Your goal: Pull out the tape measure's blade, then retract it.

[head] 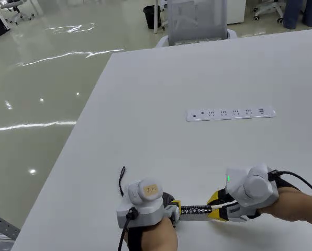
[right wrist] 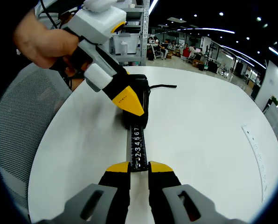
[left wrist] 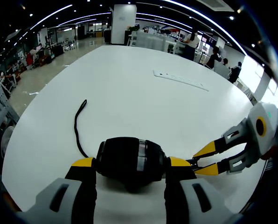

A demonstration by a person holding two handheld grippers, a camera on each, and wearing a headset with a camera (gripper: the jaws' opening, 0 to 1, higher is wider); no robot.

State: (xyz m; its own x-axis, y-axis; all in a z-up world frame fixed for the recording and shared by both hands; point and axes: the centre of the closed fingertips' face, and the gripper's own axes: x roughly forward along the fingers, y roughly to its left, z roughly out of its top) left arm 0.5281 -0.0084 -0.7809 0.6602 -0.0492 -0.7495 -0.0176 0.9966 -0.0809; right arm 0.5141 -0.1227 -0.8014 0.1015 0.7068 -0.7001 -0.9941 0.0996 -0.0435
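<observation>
A black tape measure (left wrist: 129, 161) lies on the white table (head: 198, 78), clamped between the yellow-tipped fingers (left wrist: 84, 164) of my left gripper (left wrist: 129, 168). Its case (right wrist: 140, 95) also shows in the right gripper view, under the left gripper's finger (right wrist: 125, 98). A short length of black blade with white numbers (right wrist: 137, 148) runs out of the case to my right gripper (right wrist: 138, 167), which is shut on the blade's end. In the head view the blade (head: 196, 210) spans the gap between the left gripper (head: 173, 210) and the right gripper (head: 219, 209). A black wrist strap (left wrist: 78, 126) trails from the case.
A white power strip (head: 230, 113) lies on the table further out. A grey mesh chair (head: 197, 21) stands at the far edge. The table's left edge (head: 67, 151) drops to a glossy floor. People stand in the background of the left gripper view.
</observation>
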